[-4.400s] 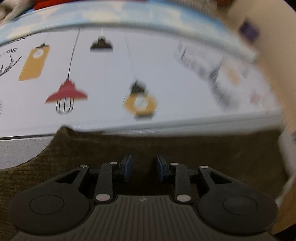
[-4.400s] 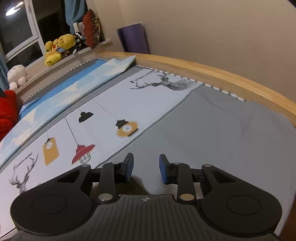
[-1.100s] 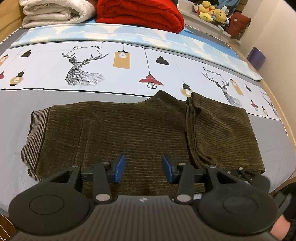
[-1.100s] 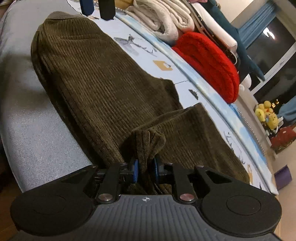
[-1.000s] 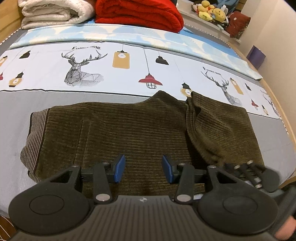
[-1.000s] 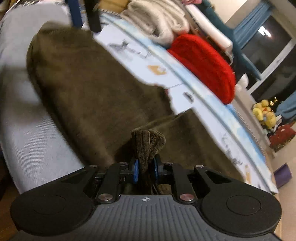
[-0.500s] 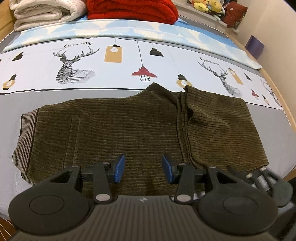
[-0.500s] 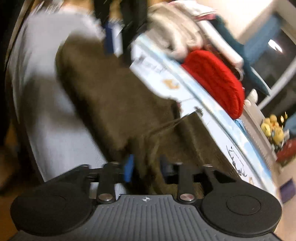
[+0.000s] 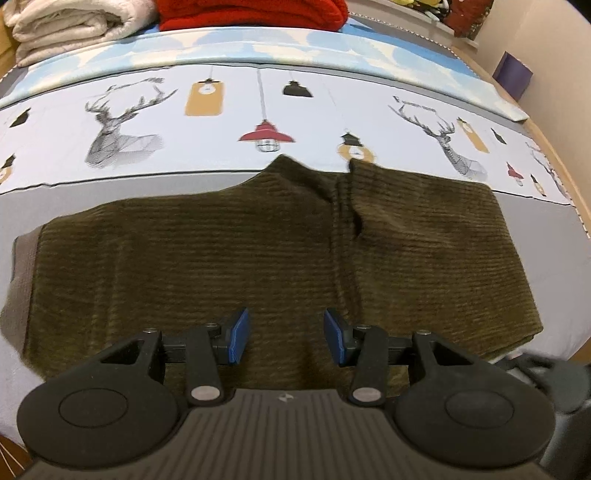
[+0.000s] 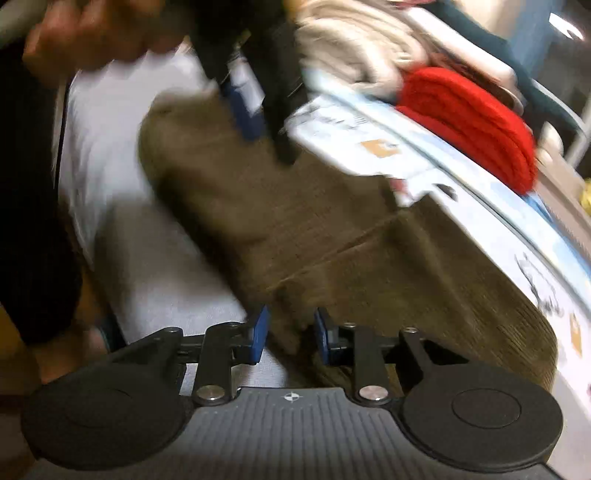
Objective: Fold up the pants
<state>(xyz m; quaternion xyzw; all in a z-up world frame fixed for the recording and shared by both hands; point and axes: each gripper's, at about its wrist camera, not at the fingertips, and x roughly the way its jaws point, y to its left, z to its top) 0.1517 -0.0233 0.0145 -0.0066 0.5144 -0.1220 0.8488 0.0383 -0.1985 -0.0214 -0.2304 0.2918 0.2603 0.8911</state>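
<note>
The bed (image 9: 110,206) carries everything: a grey sheet along its near edge, then a printed cover (image 9: 221,125) with deer heads and hanging lamps, then a pale blue band toward the far edge. At that far edge lie a folded cream blanket (image 9: 70,26) and a red blanket (image 9: 251,14); a beige wall and a purple box (image 9: 515,74) close the room at the right.

The corduroy pants (image 9: 207,266), olive-brown, lie flat across the near part of the bed, the ribbed waistband (image 9: 22,266) toward the left edge and the legs already doubled back into a second layer on the right half.

The left tool (image 9: 284,332) hovers over the pants near the bed's front edge, jaws spread wide and holding nothing. The right tool (image 10: 288,332), in a blurred view, sits at the folded right end with jaws parted and cloth between the pads but apparently unclamped.

The step looks like one more fold. To do it well, pinch both layers together at a corner, lift just clear, carry the end over to meet the waistband, and square the edges before letting go; corduroy is thick and drags.
</note>
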